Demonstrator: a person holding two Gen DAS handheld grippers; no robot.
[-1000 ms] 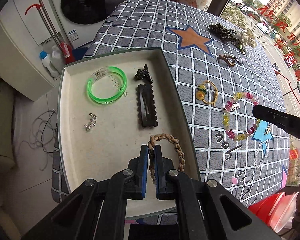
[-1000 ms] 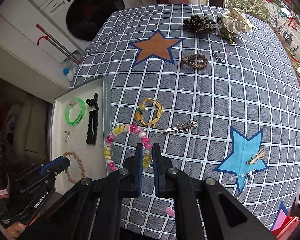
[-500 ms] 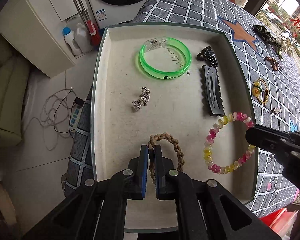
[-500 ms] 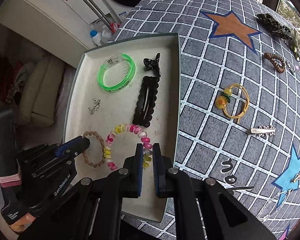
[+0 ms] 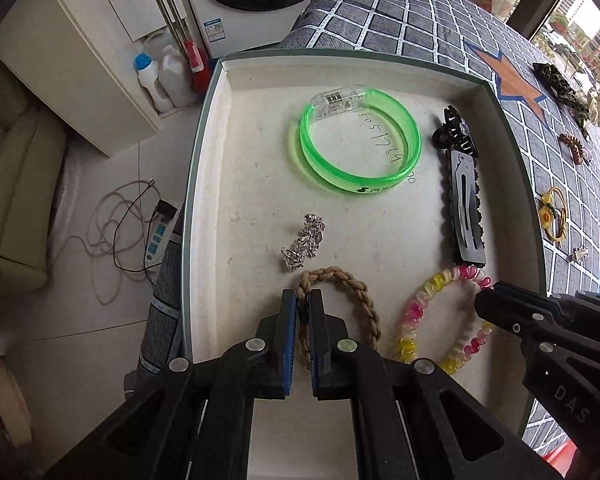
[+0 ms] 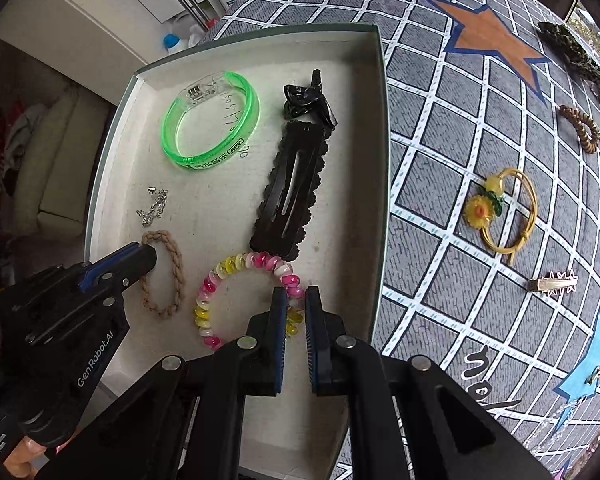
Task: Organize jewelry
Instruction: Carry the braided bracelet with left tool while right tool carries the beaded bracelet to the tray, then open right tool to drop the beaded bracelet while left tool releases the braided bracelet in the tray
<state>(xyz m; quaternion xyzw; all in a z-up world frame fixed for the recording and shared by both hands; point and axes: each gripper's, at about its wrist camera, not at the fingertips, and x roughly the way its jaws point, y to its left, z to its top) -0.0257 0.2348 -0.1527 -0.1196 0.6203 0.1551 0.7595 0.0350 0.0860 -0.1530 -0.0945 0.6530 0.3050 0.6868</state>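
Note:
A shallow white tray (image 5: pixel 236 152) (image 6: pixel 364 128) lies on the checked tablecloth. My left gripper (image 5: pixel 302 300) is shut on a braided tan hair tie (image 5: pixel 356 292) (image 6: pixel 172 276) low over the tray's near end. My right gripper (image 6: pixel 296 300) is shut on a pink and yellow coil bracelet (image 6: pixel 236 264) (image 5: pixel 420 300), also over the tray. In the tray lie a green bangle (image 5: pixel 360 144) (image 6: pixel 208 120), a black snap clip (image 5: pixel 464 208) (image 6: pixel 292 196), a black claw clip (image 5: pixel 456 132) (image 6: pixel 304 100) and a silver chain piece (image 5: pixel 304 240) (image 6: pixel 154 206).
On the cloth right of the tray lie a yellow flower hair tie (image 6: pixel 500 208) (image 5: pixel 554 216), a small metal clip (image 6: pixel 552 282), a brown coil tie (image 6: pixel 582 128) and a dark scrunchie (image 6: pixel 568 46). Bottles (image 5: pixel 156 80) and a power strip (image 5: pixel 160 232) are on the floor to the left.
Both grippers have moved from the table side to over the tray and come lower. The right one carried the coil bracelet from the cloth into the tray beside the braided tie.

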